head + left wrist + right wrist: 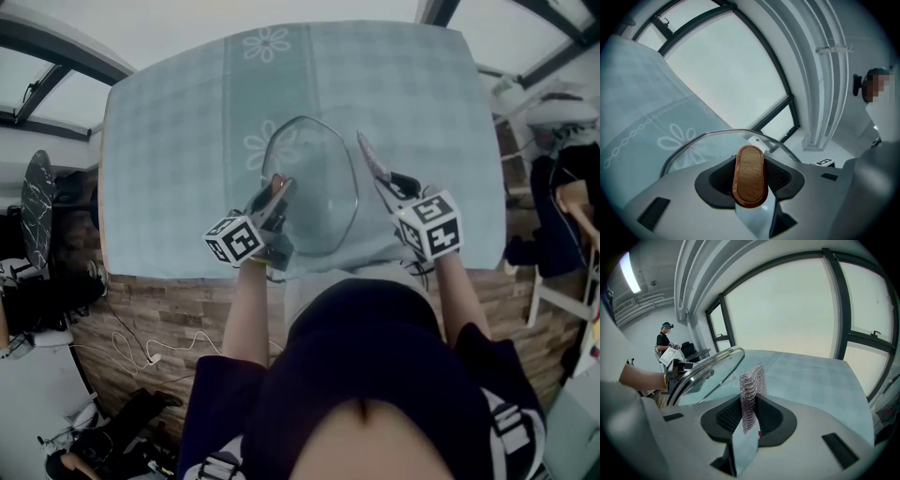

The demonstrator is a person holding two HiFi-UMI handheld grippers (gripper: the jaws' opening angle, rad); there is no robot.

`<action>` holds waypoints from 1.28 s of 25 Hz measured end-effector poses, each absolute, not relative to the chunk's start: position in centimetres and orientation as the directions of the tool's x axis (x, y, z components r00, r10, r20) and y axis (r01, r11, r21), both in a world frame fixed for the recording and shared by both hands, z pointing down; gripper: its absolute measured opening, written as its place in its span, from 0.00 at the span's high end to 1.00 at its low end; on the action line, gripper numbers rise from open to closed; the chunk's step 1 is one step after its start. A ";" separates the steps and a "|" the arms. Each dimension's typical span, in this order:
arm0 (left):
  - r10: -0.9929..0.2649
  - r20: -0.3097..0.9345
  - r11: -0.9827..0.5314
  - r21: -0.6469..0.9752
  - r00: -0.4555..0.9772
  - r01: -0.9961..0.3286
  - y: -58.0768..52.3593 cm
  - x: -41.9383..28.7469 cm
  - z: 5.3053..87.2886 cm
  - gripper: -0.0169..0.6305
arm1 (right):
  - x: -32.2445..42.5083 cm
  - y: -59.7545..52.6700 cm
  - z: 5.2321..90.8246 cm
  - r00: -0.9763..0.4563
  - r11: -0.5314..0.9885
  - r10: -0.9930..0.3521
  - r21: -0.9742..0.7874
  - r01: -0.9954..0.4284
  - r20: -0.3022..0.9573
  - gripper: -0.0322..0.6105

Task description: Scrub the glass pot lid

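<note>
Left tool (751,180) is clamped on the wooden knob (750,166) of the lid (314,155), which is tilted toward the mesh scrubber (753,380) pinched in the right tool (750,417) beside it.

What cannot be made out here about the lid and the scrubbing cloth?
- Left gripper view: much of the glass lid, hidden behind the body of the left gripper.
- Head view: whether the mesh cloth touches the lid; too small.
- All views: dirt on the glass; too small to tell.
</note>
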State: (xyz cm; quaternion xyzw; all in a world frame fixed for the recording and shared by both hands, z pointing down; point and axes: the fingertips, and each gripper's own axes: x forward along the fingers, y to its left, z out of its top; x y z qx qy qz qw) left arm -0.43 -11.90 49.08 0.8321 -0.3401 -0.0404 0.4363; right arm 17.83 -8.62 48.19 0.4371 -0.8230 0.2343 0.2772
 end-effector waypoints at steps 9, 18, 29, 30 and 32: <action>-0.576 0.036 -0.390 0.866 0.817 -0.313 -11.5 -2.0 47.6 0.72 | 15.1 -9.6 46.5 -0.550 0.495 -0.596 -0.272 -0.825 0.584 0.83; -0.544 -0.064 -0.393 0.900 0.836 -0.187 -11.5 -3.0 46.9 0.72 | 10.0 -11.4 44.8 -0.660 0.545 -0.550 -0.378 -0.748 0.512 0.83; -0.526 -0.174 -0.399 0.915 0.833 -0.061 -11.8 -5.1 46.2 0.72 | 5.4 -11.4 43.5 -0.759 0.582 -0.484 -0.487 -0.650 0.435 0.83; -0.522 -0.176 -0.399 0.915 0.834 -0.056 -11.7 -5.1 46.3 0.72 | 5.2 -11.5 43.3 -0.767 0.586 -0.480 -0.495 -0.642 0.426 0.83; -0.514 -0.181 -0.401 0.915 0.838 -0.049 -11.6 -5.1 46.3 0.72 | 4.8 -11.6 42.9 -0.780 0.593 -0.472 -0.507 -0.626 0.410 0.83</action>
